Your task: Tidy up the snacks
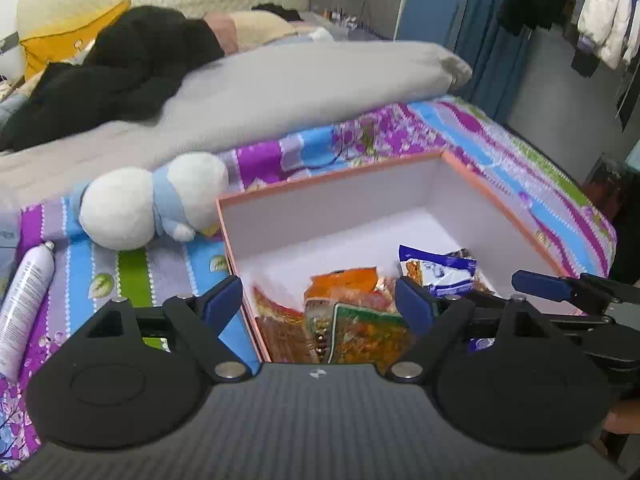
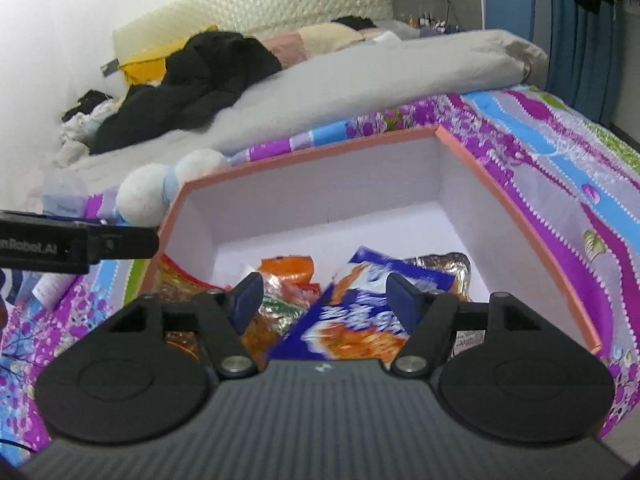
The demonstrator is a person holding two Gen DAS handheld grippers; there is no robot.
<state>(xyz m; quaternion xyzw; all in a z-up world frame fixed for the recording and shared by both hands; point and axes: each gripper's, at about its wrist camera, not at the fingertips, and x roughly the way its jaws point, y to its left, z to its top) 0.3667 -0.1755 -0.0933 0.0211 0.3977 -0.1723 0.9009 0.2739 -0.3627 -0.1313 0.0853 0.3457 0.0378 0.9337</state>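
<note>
Open rectangular cardboard box with salmon-pink outside and white inside (image 1: 460, 200) (image 2: 520, 216) stands on the bed, on a quilted bedspread striped in purple, blue and green (image 1: 520, 152) (image 2: 560, 152). The snacks lie inside it, gathered at the near end of the floor; the far end of the white floor is bare.

Contents seen: a blue and white foil snack packet (image 1: 444, 272) (image 2: 360, 312) toward the right side, an orange plastic snack packet (image 1: 344, 280) (image 2: 286, 266) in the middle, and a red and yellow printed packet (image 1: 276, 316) (image 2: 176, 276) leaning against the left wall. Further packets lie beneath; their number cannot be told.

Left gripper (image 1: 320, 300): blue-padded fingers spread wide, nothing between them, poised over the near left corner of the box; its left finger sits outside the wall, its right finger over the packets.

Right gripper (image 2: 324, 296): fingers spread apart, directly above the blue and white packet, gripping nothing. Contact with the packet cannot be confirmed.

Outside the box, to its left: a white and pale blue plush toy (image 1: 152, 200) (image 2: 160, 188) touching or just beside the far left corner, and a white aerosol can (image 1: 24, 300) lying on its side, well apart from the box
</note>
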